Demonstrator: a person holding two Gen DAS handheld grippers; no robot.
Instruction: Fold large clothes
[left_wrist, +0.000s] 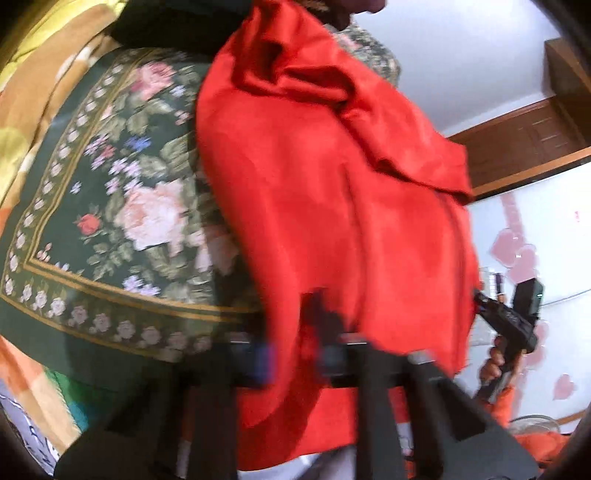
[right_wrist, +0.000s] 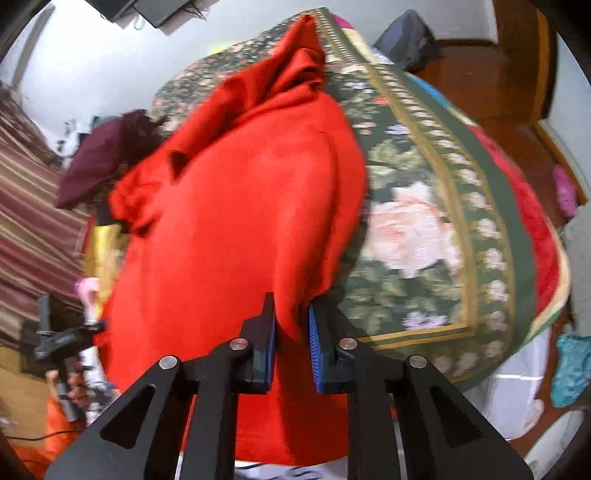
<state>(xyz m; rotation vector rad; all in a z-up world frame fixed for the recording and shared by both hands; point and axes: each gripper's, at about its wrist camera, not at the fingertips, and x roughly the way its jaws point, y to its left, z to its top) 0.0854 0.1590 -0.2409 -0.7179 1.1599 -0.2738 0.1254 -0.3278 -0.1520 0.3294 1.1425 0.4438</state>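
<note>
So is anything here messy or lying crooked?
Yes. The red garment lies rumpled rather than flat on the flowered blanket, its far end bunched into folds. A dark maroon cloth sits crumpled past it. The right tool pinches the garment's near edge; the left tool is too blurred to judge.

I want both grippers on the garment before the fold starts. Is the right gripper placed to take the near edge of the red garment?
Probably yes. The right gripper already has a fold of the red garment hanging between its blue pads, with nothing else in the way; the floral blanket lies beside it.
</note>
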